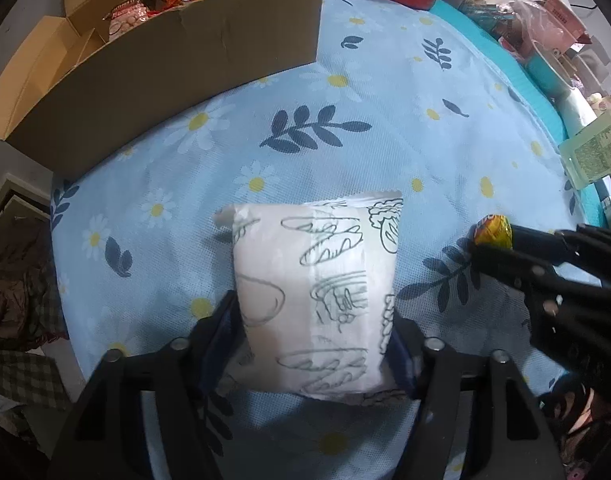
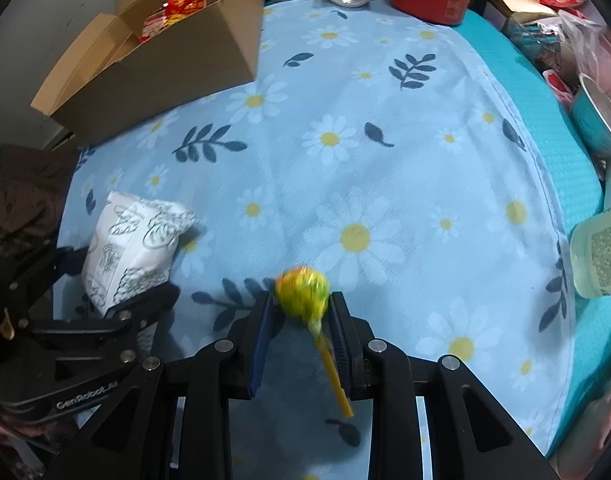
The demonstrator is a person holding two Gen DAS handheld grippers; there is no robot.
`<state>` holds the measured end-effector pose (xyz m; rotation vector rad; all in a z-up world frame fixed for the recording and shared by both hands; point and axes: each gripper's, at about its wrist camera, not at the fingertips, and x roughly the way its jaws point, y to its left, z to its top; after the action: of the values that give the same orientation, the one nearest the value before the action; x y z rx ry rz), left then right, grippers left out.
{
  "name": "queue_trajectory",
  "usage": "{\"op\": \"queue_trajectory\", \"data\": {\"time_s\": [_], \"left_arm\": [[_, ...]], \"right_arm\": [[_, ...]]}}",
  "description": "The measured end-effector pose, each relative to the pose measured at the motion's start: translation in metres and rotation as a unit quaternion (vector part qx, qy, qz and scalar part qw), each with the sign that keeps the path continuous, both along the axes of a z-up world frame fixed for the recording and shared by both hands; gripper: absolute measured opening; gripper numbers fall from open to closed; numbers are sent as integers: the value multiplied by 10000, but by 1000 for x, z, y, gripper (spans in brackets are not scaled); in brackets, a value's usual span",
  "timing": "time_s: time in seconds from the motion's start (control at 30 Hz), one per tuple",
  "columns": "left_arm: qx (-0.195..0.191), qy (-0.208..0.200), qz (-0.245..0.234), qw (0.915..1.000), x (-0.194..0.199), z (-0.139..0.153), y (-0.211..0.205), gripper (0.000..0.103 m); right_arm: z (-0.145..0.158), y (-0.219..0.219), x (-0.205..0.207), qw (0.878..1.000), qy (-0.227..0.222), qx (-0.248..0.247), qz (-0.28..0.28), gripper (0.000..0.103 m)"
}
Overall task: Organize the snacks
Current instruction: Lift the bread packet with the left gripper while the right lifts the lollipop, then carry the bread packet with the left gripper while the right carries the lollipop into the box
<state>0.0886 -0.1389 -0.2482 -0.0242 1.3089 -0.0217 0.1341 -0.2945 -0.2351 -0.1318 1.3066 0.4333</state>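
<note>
Brown cardboard box (image 2: 153, 68), flaps open and red snack packets (image 2: 185, 4) inside, stands at ten o'clock on the daisy-print blue cloth (image 2: 385, 160). At eight o'clock in the right wrist view, the left gripper (image 1: 313, 328) clasps a white pouch printed with line drawings (image 1: 317, 292): its dark pads press on the pouch's two sides near its lower end, and the upper end juts forward beyond the fingertips. The pouch is tilted; whether its underside touches the cloth cannot be told. Just beside it, toward three o'clock, the right gripper (image 2: 301, 316) stands over the cloth with its jaws parted. A yellow-wrapped lollipop (image 2: 303, 296) sits between them, its blurred head level with the fingertips and its yellow stick running back toward six o'clock along the inner face of the right-hand finger (image 2: 339, 340). A gap shows between the head and the left-hand pad, so the pads are not clamping it. Farther right, at three o'clock, a pale green bottle (image 2: 599, 252) stands on the teal mat (image 2: 553, 128).
</note>
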Motion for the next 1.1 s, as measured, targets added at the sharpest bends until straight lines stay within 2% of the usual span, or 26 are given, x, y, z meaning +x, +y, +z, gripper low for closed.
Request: {"op": "queue_trajectory", "data": {"time_s": [0.3, 0.57, 0.8, 1.1], "left_arm": [[-5, -50, 11, 10000, -5, 3, 5, 53], [-191, 12, 126, 9997, -11, 9, 16, 52], [-271, -292, 151, 9991, -27, 35, 27, 51], [-339, -742, 549, 9951, -50, 73, 50, 51]], "right_arm": [[-1, 19, 2, 9987, -181, -151, 456, 27], [1, 25, -10, 9980, 44, 72, 629, 26], [18, 43, -25, 9950, 0, 273, 959, 26], [51, 68, -42, 9900, -280, 572, 1262, 26]]}}
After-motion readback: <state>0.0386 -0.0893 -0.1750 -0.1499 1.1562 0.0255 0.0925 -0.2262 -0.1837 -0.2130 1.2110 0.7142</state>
